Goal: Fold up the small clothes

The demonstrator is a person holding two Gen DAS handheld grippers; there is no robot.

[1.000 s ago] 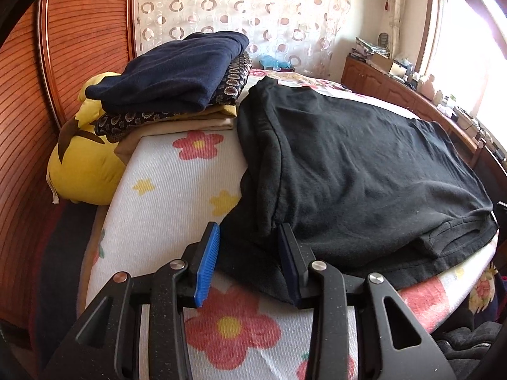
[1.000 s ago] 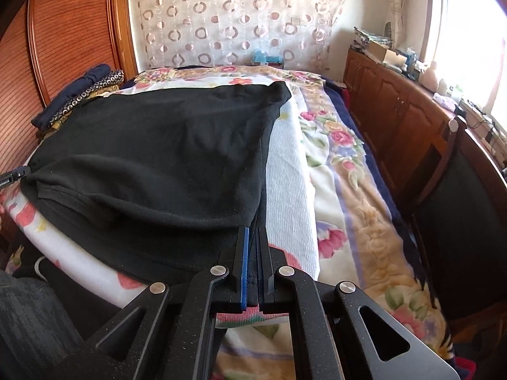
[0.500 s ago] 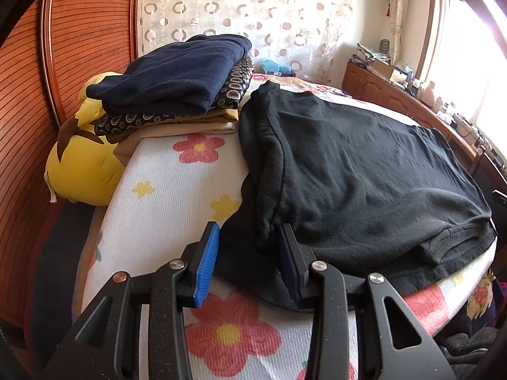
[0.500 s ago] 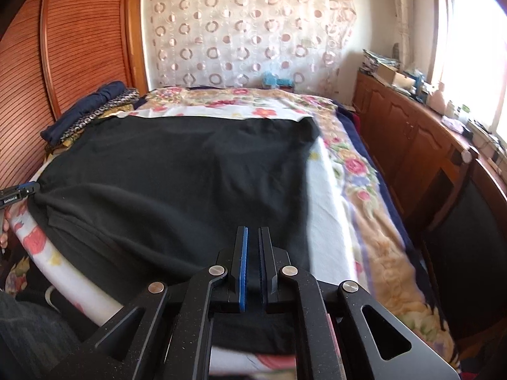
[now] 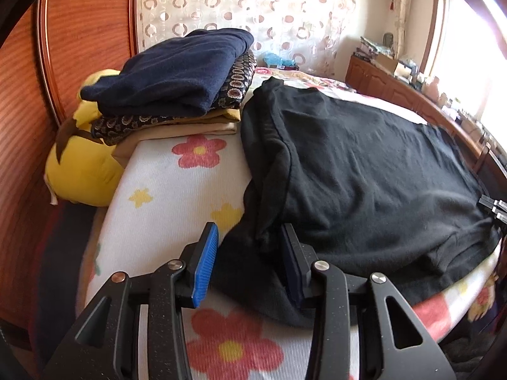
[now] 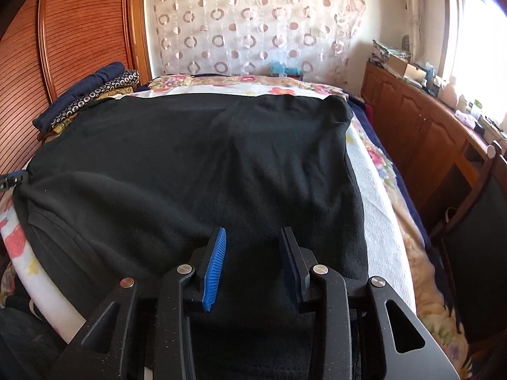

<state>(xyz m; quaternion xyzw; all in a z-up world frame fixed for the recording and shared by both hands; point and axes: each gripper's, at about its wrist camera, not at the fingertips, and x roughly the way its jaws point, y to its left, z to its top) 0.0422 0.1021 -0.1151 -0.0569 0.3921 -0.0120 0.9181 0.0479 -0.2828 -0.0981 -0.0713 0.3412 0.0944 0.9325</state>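
A black garment [image 5: 364,171] lies spread over the floral bed cover [image 5: 177,196]. My left gripper [image 5: 250,237] is open and straddles the garment's near left corner, and the cloth lies loose between the blue pads. In the right wrist view the garment [image 6: 206,158] lies flat. My right gripper [image 6: 253,237] hovers low over its near right part with its jaws opening. The cloth is beneath the pads, not pinched. The right gripper's tips [image 5: 494,209] show at the left view's right edge, and the left gripper's tip [image 6: 12,179] shows at the right view's left edge.
A stack of folded clothes [image 5: 177,72], navy on top, sits at the bed's far left beside a yellow plush toy [image 5: 79,171]. A ribbed wooden panel [image 6: 79,31] runs along the left. A long wooden cabinet [image 6: 412,126] and a dark chair [image 6: 475,221] stand to the right of the bed.
My right gripper brought the garment's edge down onto the bed and its jaws parted, letting go of the cloth. The garment now lies flatter. The left gripper has stayed put.
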